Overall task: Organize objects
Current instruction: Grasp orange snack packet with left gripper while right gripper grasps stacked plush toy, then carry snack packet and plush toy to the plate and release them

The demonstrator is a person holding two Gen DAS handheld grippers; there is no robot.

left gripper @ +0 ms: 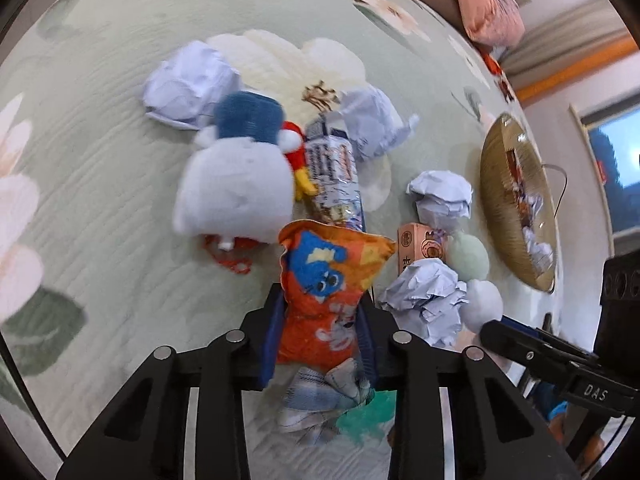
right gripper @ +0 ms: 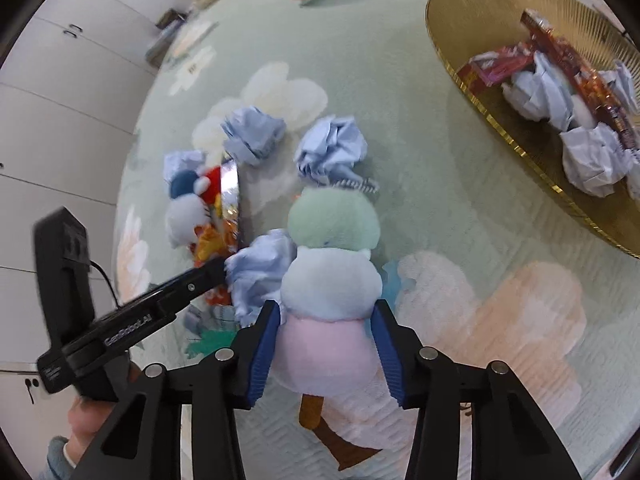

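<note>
My left gripper is shut on an orange snack bag with a blue cartoon print, its lower half pinched between the blue pads. My right gripper is shut on a plush skewer toy of green, white and pink balls; the pads squeeze the pink ball. Both lie on a pale green floral bedspread. The two grippers sit side by side, and the plush skewer toy also shows at the right of the left wrist view.
Several crumpled paper balls lie around. A white plush with a blue hat, a silver snack packet and a small pink box are close by. A gold tray at the right holds wrappers and paper.
</note>
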